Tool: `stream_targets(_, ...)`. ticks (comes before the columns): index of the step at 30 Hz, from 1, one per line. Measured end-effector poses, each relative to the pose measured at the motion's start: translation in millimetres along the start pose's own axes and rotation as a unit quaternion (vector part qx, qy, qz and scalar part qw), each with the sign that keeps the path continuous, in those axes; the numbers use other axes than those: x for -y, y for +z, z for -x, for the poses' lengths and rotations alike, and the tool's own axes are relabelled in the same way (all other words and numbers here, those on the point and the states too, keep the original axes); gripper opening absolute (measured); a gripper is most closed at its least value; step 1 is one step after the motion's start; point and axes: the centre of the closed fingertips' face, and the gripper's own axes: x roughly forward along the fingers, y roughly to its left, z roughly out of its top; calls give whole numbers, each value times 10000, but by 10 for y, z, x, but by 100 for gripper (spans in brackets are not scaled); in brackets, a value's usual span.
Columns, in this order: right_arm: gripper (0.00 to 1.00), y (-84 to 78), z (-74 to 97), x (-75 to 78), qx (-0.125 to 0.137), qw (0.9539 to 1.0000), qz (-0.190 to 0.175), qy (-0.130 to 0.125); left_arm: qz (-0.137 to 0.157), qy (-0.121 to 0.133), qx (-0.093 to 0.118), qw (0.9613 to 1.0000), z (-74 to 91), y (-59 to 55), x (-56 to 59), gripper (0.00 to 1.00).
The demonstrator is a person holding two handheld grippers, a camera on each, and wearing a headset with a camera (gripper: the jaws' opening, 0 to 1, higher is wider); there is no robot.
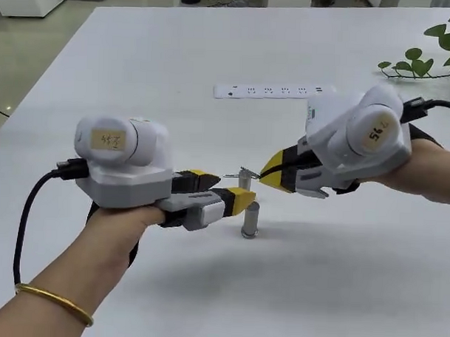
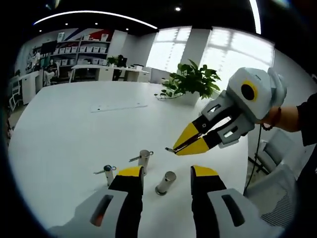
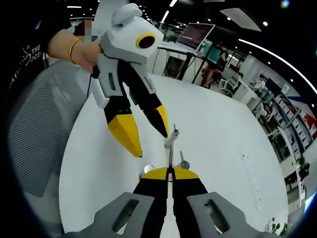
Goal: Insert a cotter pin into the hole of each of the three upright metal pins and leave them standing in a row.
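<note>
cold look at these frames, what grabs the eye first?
Two grippers meet nose to nose over a white table: the right gripper is shut on a thin cotter pin, and the left gripper is open opposite it. Just ahead of the left's jaws stands a bare metal pin. A second pin and a third pin beside it already carry cotter pins.

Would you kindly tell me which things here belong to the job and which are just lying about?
Job: bare pin, two fitted pins, cotter pin, right gripper, left gripper.
Lying about: power strip, plant.
</note>
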Motion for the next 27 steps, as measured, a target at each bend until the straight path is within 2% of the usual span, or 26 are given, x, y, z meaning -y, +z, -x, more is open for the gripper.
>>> stream_targets(7,0,53,-13,-47,67,9994,337,61,150,-117,-15,9998,-11,3,50,27)
stream_targets(17,0,107,-29,-166,5,9965,825,150,153,-313,-13,9994,-14,10,145,17)
stream_targets(27,0,152,-25,-214,21,9950,980,178,314,-473,22,9984,7,28,184,6)
